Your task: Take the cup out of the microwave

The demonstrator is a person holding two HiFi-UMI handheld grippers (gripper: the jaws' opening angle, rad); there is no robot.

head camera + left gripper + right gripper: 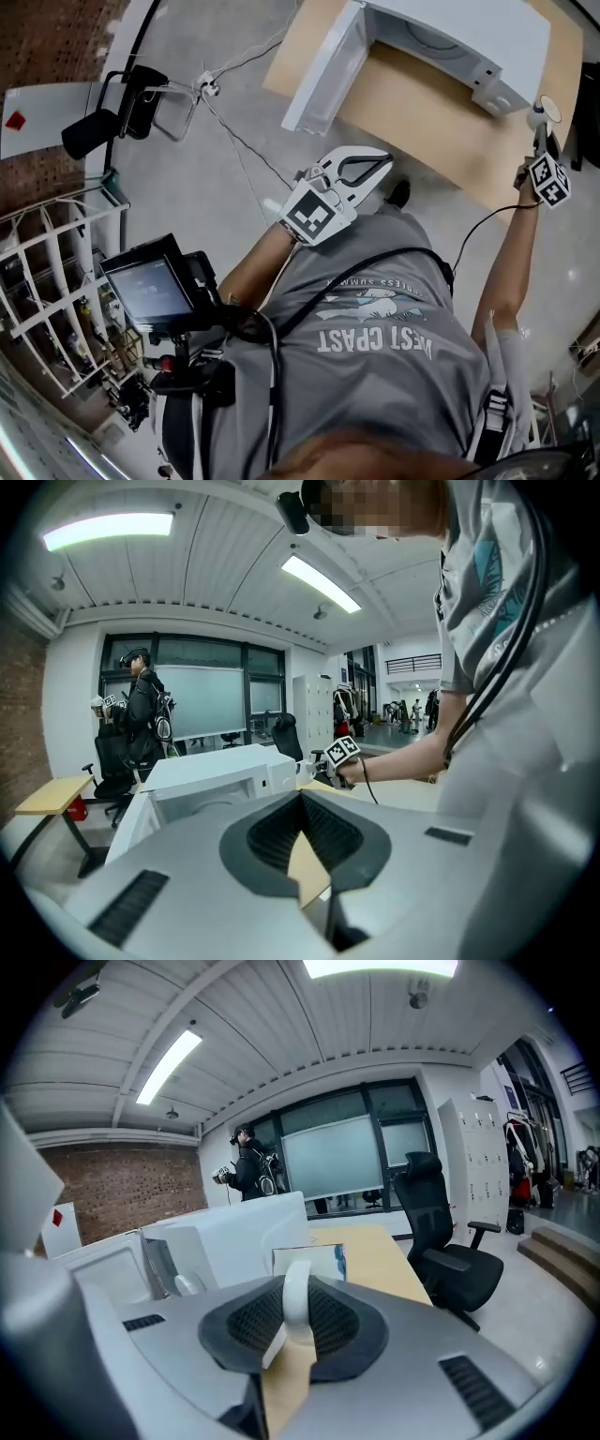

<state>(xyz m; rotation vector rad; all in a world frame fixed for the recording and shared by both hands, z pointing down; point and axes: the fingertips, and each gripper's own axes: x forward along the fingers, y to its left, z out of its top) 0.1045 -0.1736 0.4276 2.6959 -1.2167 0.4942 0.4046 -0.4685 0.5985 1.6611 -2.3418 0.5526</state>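
**Cup out of the microwave, gripped in the right hand-held gripper**

The right hand-held gripper (540,131) is closed on the cup (296,1305). It holds the cup past the right front corner of the microwave (450,33), over the right end of the bench (422,112). The left hand-held gripper (384,162) is closed on nothing, its tips meeting, and it hangs near the person's chest, short of the bench edge.

The microwave door (323,70) stands open ahead and to the left of the left hand-held gripper. Nothing lies between that hand-held gripper and the door. Beyond the right hand-held gripper's jaws a small white box with a blue edge (314,1260) sits on the bench, and an office chair (441,1232) stands to the right of it.

The head view shows the cup only as a small white round shape above the marker cube. The right gripper view shows it close: a plain white curved band standing upright between the ribbed pads, and whether it is rim or handle cannot be told. Only the left gripper view shows a second person (141,700) standing far behind the microwave. Only the head view shows a small screen (150,289) and a wire rack (42,281) at the person's left.
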